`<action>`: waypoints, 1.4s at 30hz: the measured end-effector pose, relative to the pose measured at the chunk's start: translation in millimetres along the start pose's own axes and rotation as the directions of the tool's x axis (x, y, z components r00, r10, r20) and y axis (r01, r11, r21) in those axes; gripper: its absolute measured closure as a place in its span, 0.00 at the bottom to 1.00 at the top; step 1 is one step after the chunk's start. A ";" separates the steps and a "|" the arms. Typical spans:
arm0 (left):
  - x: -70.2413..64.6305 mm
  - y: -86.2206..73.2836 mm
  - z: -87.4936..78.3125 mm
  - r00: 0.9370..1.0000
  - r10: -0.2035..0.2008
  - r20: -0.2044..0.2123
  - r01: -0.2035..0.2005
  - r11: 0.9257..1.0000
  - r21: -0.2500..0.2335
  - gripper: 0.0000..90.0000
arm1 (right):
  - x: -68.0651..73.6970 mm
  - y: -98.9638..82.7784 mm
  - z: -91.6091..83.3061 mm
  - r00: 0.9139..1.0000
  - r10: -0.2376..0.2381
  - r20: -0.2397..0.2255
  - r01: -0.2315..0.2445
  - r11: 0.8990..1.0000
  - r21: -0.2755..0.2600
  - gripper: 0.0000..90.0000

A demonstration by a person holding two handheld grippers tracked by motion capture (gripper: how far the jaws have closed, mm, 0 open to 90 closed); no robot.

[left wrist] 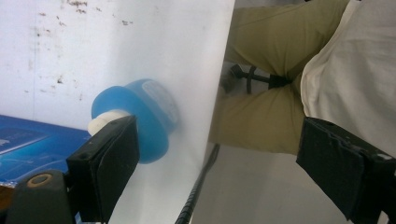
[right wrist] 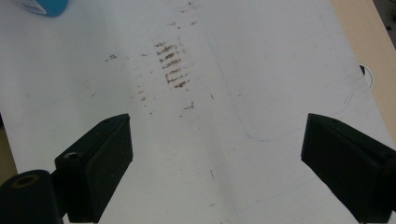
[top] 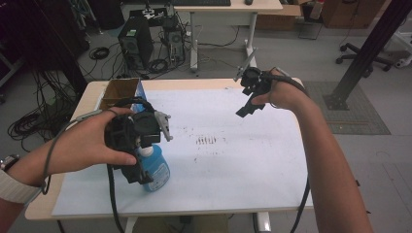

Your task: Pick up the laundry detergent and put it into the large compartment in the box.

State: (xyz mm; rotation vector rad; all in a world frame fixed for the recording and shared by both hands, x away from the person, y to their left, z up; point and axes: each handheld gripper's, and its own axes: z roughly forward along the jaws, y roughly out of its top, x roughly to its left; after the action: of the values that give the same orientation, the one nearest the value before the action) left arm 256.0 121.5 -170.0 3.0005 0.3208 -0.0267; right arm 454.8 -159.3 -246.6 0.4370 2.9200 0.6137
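While the left gripper (left wrist: 219,158) hovered beside the blue bottle (left wrist: 140,116), its two black jaws stood wide apart with nothing pressed between them; in the left gripper view, one jaw sat just in front of the bottle's white neck (left wrist: 103,122) without the pads closing on it. That bottle stood on the white sheet (left wrist: 116,42) near the table's front left part, and in the high view it showed just under the left gripper (top: 145,141), its blue body (top: 158,171) and label toward the front edge. The left hand (top: 82,145) wrapped the gripper's body from the left side, a cable trailing down past the table edge.

The right gripper (right wrist: 215,158) also had its jaws spread wide and empty, held above bare white sheet marked with a patch of brown streaks (right wrist: 172,65). Seen from above, the right gripper (top: 250,99) hung over the far right part of the table, well apart from the bottle, gripped by the right hand (top: 284,92). A cardboard box (top: 120,91) sat at the far left corner of the table (top: 194,83).
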 end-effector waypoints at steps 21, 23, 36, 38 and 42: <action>1.6 8.7 -15.3 0.994 -0.089 -0.057 0.087 0.996 -0.029 0.10 | -2.8 -4.6 -2.4 1.000 0.005 0.003 -0.005 1.000 -0.007 0.10; 2.6 9.2 -16.9 0.991 -0.117 -0.060 0.114 0.993 -0.039 0.10 | -2.7 -5.0 -2.7 1.000 0.004 0.003 -0.004 1.000 -0.006 0.10; 11.9 8.5 -26.8 0.962 -0.249 -0.110 0.242 0.967 -0.074 0.11 | -2.3 -5.3 -3.1 1.000 0.002 0.004 -0.002 1.000 -0.004 0.10; 14.3 8.0 -29.2 0.952 -0.280 -0.119 0.272 0.959 -0.079 0.11 | -2.2 -5.3 -3.3 1.000 0.001 0.004 -0.001 1.000 -0.006 0.10; 16.9 7.9 -29.9 0.945 -0.303 -0.122 0.296 0.952 -0.078 0.11 | -2.4 -5.4 -3.4 1.000 0.002 0.006 -0.002 1.000 -0.006 0.10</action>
State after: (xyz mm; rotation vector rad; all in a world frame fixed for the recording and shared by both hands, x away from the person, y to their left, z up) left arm 274.3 121.1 -139.9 2.8707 0.7759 0.1524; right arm 455.1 -166.0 -245.6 0.4403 2.9120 0.6199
